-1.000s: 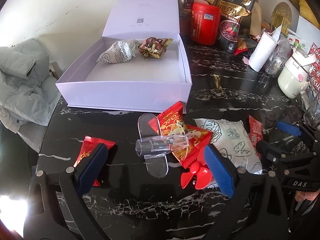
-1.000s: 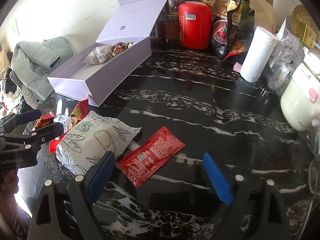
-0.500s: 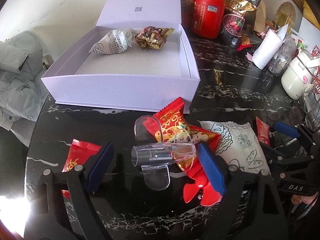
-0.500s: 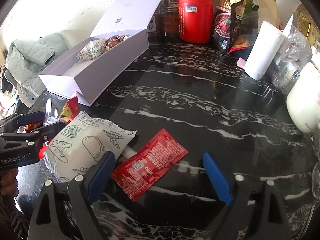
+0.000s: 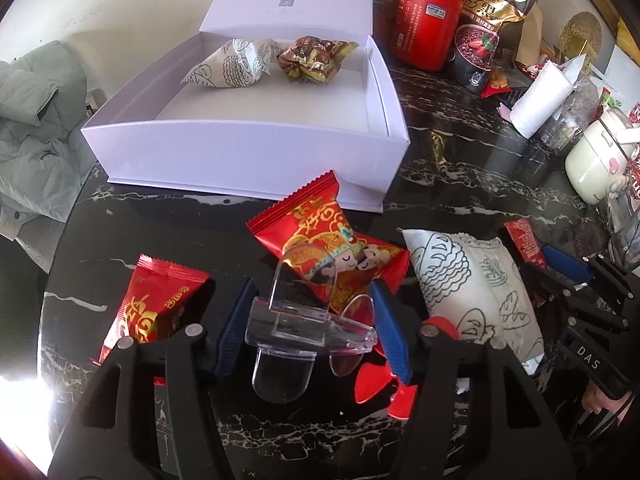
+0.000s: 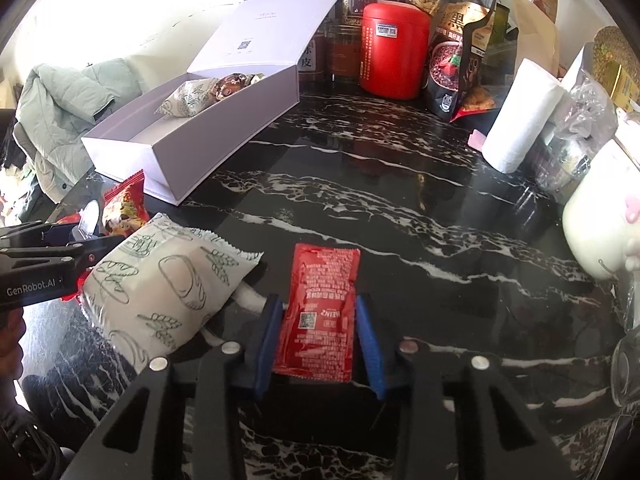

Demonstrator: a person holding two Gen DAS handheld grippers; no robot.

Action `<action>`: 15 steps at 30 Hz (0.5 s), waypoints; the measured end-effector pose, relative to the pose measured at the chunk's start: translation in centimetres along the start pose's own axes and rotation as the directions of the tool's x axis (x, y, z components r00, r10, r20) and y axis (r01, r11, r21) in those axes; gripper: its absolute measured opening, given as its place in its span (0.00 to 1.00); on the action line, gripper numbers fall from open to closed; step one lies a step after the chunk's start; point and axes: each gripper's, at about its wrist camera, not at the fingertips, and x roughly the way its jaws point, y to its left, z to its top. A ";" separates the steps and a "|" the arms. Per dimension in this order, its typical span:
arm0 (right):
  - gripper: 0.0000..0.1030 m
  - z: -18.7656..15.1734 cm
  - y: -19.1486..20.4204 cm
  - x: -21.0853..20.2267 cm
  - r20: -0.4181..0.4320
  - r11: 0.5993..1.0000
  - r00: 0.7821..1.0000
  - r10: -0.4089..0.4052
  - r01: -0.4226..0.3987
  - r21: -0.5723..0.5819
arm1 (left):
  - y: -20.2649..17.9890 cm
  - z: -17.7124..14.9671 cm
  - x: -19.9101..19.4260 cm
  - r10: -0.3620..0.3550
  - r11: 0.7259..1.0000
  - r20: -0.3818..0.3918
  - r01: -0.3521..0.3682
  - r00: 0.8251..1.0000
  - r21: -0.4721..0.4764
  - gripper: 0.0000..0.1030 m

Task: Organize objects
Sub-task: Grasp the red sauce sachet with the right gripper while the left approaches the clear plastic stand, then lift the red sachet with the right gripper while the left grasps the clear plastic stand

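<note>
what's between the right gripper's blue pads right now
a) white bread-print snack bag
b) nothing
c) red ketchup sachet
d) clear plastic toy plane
c: in the right wrist view the right gripper has its blue pads against both long edges of the flat red ketchup sachet, while the white bread-print snack bag lies beside it, outside the pads.

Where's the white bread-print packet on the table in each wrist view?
Left wrist: white bread-print packet lies right of centre, beside the left gripper and its clear toy plane.
Right wrist: packet lies lower left, beside the red ketchup sachet.
Shared landmark: the open white box.
</note>
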 end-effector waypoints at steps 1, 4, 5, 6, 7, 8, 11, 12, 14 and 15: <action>0.36 -0.2 0.0 -0.2 0.001 1.000 1.000 0.007 -0.007 -0.004 | 0.0 -0.2 -0.1 -0.006 1.000 -0.004 0.006 1.000 0.001 0.56; 0.33 -0.7 0.1 -0.7 0.005 1.000 1.000 0.028 -0.028 -0.005 | 0.0 -0.8 -0.8 -0.020 1.000 -0.009 0.020 1.000 0.002 0.56; 0.32 -0.8 0.2 -0.8 0.005 0.999 0.999 0.032 -0.032 -0.003 | 0.0 -1.1 -1.0 -0.019 1.000 -0.008 0.019 1.000 0.005 0.56; 0.32 -1.0 0.1 -1.0 0.004 0.999 0.999 0.038 -0.038 0.001 | -0.1 -1.3 -1.3 -0.020 1.000 -0.007 0.020 1.000 0.007 0.56; 0.32 -1.3 0.2 -1.2 0.004 0.999 0.999 0.043 -0.043 0.001 | -0.2 -1.5 -1.5 -0.021 1.000 -0.006 0.021 1.000 0.009 0.56; 0.32 -1.5 0.3 -1.4 0.004 0.999 0.999 0.046 -0.046 -0.001 | -0.3 -1.7 -1.7 -0.022 1.000 -0.005 0.022 1.000 0.011 0.56; 0.31 -2.5 0.7 -2.2 0.007 0.999 0.999 0.048 -0.048 -0.014 | -0.6 -2.4 -2.3 -0.015 1.000 -0.002 0.015 1.000 0.022 0.56; 0.31 -2.9 0.8 -2.5 0.007 0.999 0.999 0.048 -0.048 -0.017 | -0.7 -2.7 -2.4 -0.015 1.000 -0.006 0.015 1.000 0.027 0.56; 0.31 -3.7 1.2 -3.1 0.008 0.999 0.999 0.048 -0.048 -0.021 | -1.0 -3.2 -2.7 -0.019 0.999 -0.015 0.020 1.000 0.036 0.56; 0.31 -4.1 1.3 -3.4 0.007 0.999 0.999 0.050 -0.050 -0.022 | -1.1 -3.5 -2.8 -0.021 0.999 -0.019 0.022 1.000 0.043 0.56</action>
